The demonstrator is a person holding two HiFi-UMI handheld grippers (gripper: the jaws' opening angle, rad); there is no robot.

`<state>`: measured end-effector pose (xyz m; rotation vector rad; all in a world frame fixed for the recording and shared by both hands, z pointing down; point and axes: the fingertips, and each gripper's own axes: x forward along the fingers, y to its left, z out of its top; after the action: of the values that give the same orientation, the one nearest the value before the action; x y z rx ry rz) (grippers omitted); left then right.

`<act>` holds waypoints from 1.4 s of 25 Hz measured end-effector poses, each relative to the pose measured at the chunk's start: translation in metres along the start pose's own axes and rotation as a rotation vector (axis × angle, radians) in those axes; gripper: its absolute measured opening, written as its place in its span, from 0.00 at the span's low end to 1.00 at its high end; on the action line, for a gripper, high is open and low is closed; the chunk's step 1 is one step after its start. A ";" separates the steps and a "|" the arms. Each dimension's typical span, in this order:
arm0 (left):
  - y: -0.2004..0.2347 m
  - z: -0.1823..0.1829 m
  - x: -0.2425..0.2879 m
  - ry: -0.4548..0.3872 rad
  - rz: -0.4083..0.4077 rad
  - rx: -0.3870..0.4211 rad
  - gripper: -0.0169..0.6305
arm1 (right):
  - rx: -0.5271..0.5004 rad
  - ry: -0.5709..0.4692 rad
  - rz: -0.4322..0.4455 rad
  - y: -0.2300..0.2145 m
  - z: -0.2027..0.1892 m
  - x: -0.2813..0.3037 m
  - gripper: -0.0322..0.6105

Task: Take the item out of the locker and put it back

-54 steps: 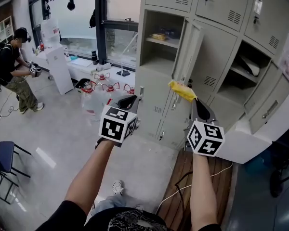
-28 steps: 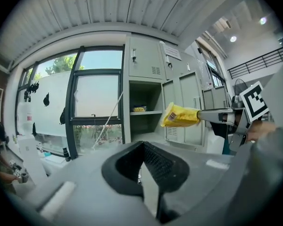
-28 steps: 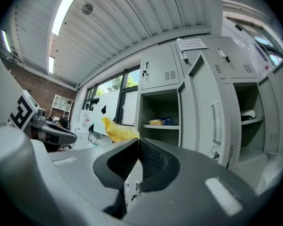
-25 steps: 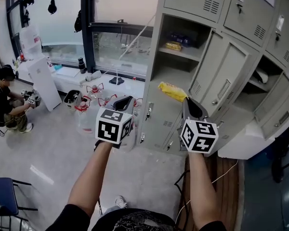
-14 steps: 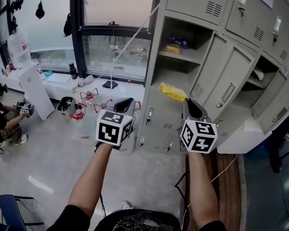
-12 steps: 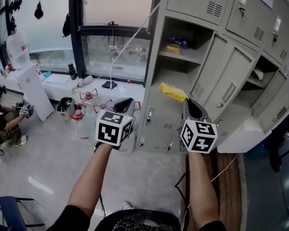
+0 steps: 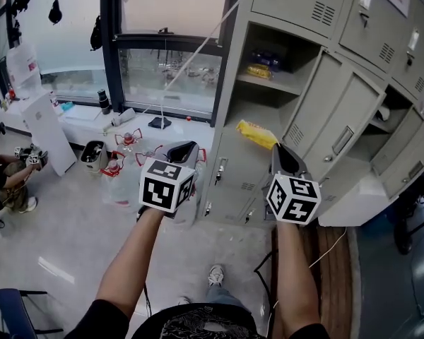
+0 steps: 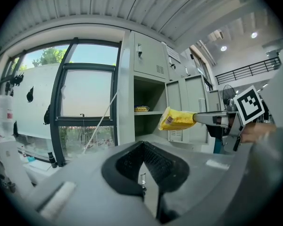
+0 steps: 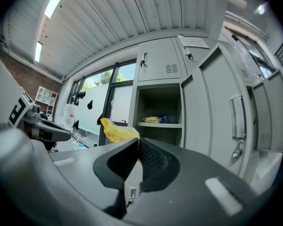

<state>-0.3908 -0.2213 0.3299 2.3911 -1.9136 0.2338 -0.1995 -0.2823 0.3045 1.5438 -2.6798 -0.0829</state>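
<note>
— So, what's different from a couple of seconds back?

— Mostly the locker bank point(image 7: 304, 6). It has swung round and come nearer, so the open compartment point(image 7: 260, 108) now sits almost straight ahead. Its door point(image 7: 318, 108) stands open on the right.

— And the item?

— The yellow packet point(image 7: 258, 134) is out of the locker, carried in the air in front of the compartment's lower space, below the shelf point(image 7: 275, 83). It pokes forward from the right gripper point(image 7: 277, 148), whose fingers point(image 9: 151, 161) are pinched on its rear edge.

— Left side?

— The left gripper point(image 7: 185, 147) is held up alongside, apart from the packet. Its fingers point(image 8: 127, 161) are pressed together with nothing between them.

— Meaning for the task?

— I'd judge the taking-out half is done and the return has begun. The packet has been brought round to face the opening but isn't inside yet. What's left looks like a reach forward, setting it on the compartment floor, and letting go.
</note>
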 end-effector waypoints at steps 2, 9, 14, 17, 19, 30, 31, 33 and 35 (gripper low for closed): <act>0.002 0.000 0.006 0.001 0.000 0.004 0.03 | 0.001 -0.001 0.003 -0.002 -0.002 0.009 0.09; 0.015 0.001 0.041 0.008 0.011 0.018 0.03 | 0.005 -0.015 0.014 -0.014 -0.007 0.052 0.09; 0.022 0.011 0.078 0.008 0.013 0.022 0.03 | 0.012 -0.008 0.017 -0.031 -0.012 0.092 0.09; 0.023 0.015 0.101 0.010 0.007 0.028 0.03 | 0.012 0.000 0.011 -0.043 -0.018 0.116 0.09; 0.024 0.016 0.115 0.013 0.004 0.030 0.03 | 0.010 0.003 0.005 -0.050 -0.023 0.131 0.09; 0.039 0.014 0.174 0.042 0.004 0.034 0.03 | 0.005 0.039 -0.001 -0.077 -0.046 0.206 0.09; 0.040 0.015 0.179 0.042 0.004 0.034 0.03 | 0.002 0.044 0.001 -0.079 -0.048 0.212 0.09; 0.042 0.016 0.187 0.042 0.004 0.035 0.03 | 0.000 0.055 0.004 -0.083 -0.053 0.223 0.09; 0.045 0.016 0.194 0.043 0.005 0.035 0.03 | 0.004 0.066 0.007 -0.085 -0.057 0.233 0.09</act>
<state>-0.3917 -0.4205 0.3442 2.3825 -1.9135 0.3185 -0.2387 -0.5274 0.3592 1.5099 -2.6364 -0.0255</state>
